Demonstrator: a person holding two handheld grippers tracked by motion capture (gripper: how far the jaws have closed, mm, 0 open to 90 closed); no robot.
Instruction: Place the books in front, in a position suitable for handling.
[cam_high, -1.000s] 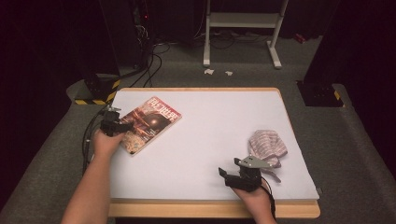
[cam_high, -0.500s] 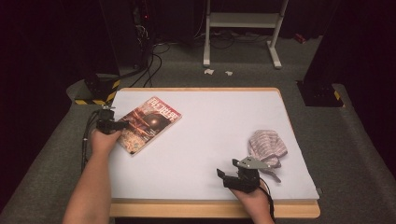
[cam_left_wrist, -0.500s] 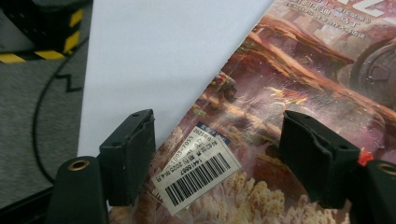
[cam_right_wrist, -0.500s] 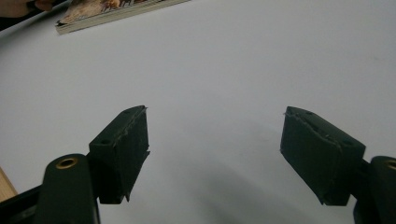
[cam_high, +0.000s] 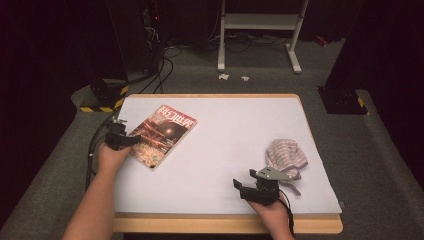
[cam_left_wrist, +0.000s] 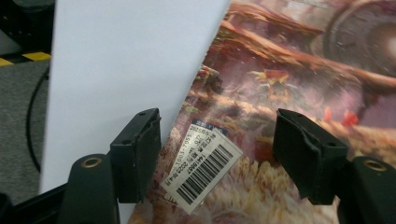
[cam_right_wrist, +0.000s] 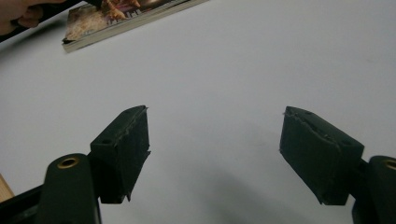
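Right gripper (cam_high: 250, 187): is being held low near the table's near edge, jaws spread wide with nothing between them; in the right gripper view bare white surface is being seen between the two black pads (cam_right_wrist: 122, 149).
Right hand (cam_high: 267, 212): is being wrapped around the gripper's body at the near edge, with a cable trailing off toward the wrist.
Cloth (cam_high: 286, 156): a striped, crumpled piece is being left lying just beyond and to the right of the right gripper, close to it, untouched by the jaws.
Table (cam_high: 230, 145): a white sheet is being carried on a wooden board, whose edge is being shown along the near side.
Left hand (cam_high: 111, 156): is being stretched forward along the table's left side.
Left gripper (cam_left_wrist: 217, 144): is being held apart over the magazine's near left corner; one pad is being placed at the cover's outer edge and the other over the printed cover, and whether either is touching cannot be told.
Magazine (cam_high: 162, 134): is being left flat on the left half of the table, turned at an angle, with a barcode label (cam_left_wrist: 203, 165) being shown between the left jaws.
Floor beyond: cables (cam_high: 155, 75) and a white stand (cam_high: 257, 22) are being seen past the far edge.
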